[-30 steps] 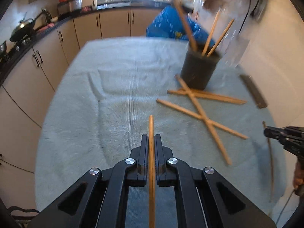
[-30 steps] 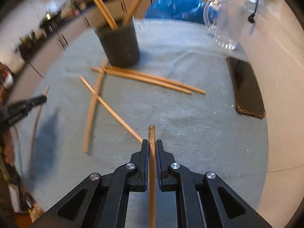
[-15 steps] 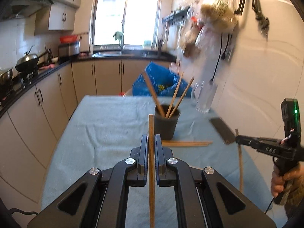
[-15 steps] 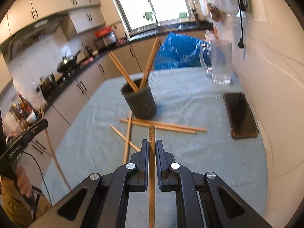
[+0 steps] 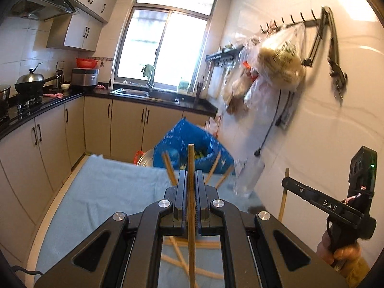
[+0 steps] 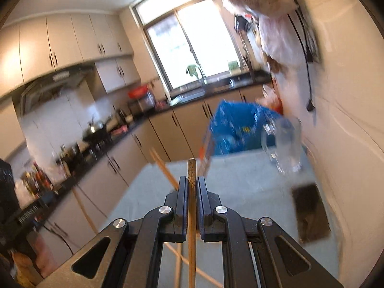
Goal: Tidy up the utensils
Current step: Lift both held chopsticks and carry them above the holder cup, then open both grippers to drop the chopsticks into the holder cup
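A wooden chopstick (image 5: pixel 191 192) is clamped between the closed jaws of the left gripper (image 5: pixel 191 180), its tip standing out past the fingertips above the cloth-covered table (image 5: pixel 108 192). A second chopstick (image 6: pixel 191 192) is gripped likewise by the right gripper (image 6: pixel 192 182), held up just to the right of the left one. More chopsticks (image 5: pixel 182 261) are seen lying crossed on the cloth beneath, while others (image 5: pixel 169 170) lean just beyond the left fingertips; their holder is hidden.

Home kitchen, seemingly: sink (image 5: pixel 134 93), stove (image 5: pixel 24 102), cabinets (image 5: pixel 127 124).
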`<act>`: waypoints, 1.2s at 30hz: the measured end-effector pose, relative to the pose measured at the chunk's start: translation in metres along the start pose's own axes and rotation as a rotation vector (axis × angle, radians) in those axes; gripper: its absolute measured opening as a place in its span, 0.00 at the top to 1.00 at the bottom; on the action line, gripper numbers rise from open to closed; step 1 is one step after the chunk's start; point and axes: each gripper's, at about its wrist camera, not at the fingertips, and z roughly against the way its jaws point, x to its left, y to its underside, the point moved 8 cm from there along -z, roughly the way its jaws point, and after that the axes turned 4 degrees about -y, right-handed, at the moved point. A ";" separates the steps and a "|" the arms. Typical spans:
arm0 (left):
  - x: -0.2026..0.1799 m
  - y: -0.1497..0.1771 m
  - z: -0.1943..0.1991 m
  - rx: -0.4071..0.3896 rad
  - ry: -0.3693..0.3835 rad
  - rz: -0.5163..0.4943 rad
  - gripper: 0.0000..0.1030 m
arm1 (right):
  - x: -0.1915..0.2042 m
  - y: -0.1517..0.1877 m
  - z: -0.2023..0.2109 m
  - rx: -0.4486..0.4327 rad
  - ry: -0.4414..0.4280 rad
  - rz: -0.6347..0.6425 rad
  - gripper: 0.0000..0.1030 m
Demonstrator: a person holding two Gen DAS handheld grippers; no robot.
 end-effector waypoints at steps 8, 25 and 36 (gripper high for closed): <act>0.003 -0.065 -0.067 -0.101 -0.002 0.109 0.95 | 0.011 -0.074 -0.058 -0.180 -0.010 -0.026 0.93; 0.002 -0.024 -0.174 0.005 -0.076 0.042 0.95 | -0.025 -0.060 -0.151 -0.200 0.091 0.000 0.92; 0.023 -0.026 -0.100 -0.049 -0.102 0.099 0.52 | -0.015 -0.059 -0.112 -0.205 0.080 -0.011 0.58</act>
